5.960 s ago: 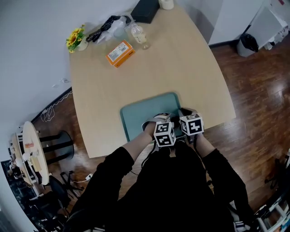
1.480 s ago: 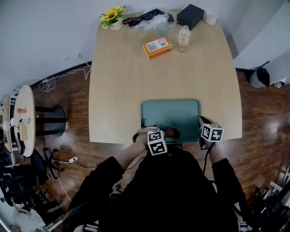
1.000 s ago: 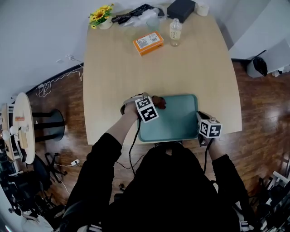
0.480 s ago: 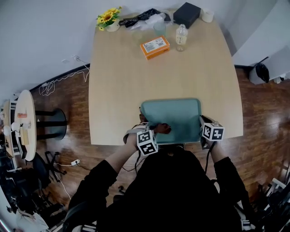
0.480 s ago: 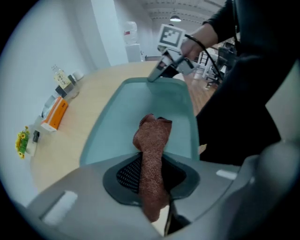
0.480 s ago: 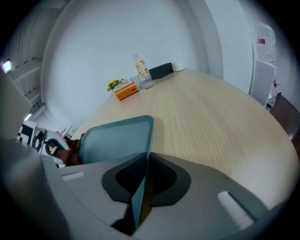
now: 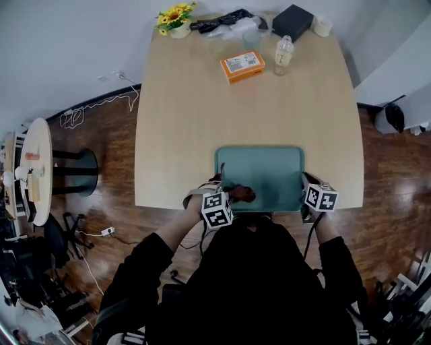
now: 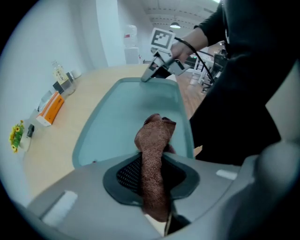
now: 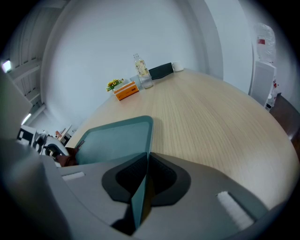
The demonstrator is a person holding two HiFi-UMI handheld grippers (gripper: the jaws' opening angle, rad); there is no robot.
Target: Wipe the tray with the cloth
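A teal tray [image 7: 269, 170] lies at the near edge of the wooden table [image 7: 202, 108]. My left gripper [image 7: 227, 195] is shut on a brown cloth [image 7: 242, 195], which rests on the tray's near left part. In the left gripper view the cloth [image 8: 154, 154] runs out from between the jaws onto the tray [image 8: 122, 122]. My right gripper [image 7: 306, 197] is shut on the tray's right rim. The right gripper view shows that rim [image 9: 140, 197] pinched edge-on between the jaws, with the tray [image 9: 117, 138] stretching off to the left.
At the table's far end stand an orange box [image 7: 242, 66], a clear bottle [image 7: 283, 54], a black box [image 7: 293, 21], a roll of tape [image 7: 322, 25], a dark bundle [image 7: 225, 20] and a small pot of yellow flowers [image 7: 176, 19]. A round side table [image 7: 34, 175] stands at the left.
My left gripper has drawn the cloth from the tray's far left corner back to its near left part. The right gripper has kept its hold on the rim.
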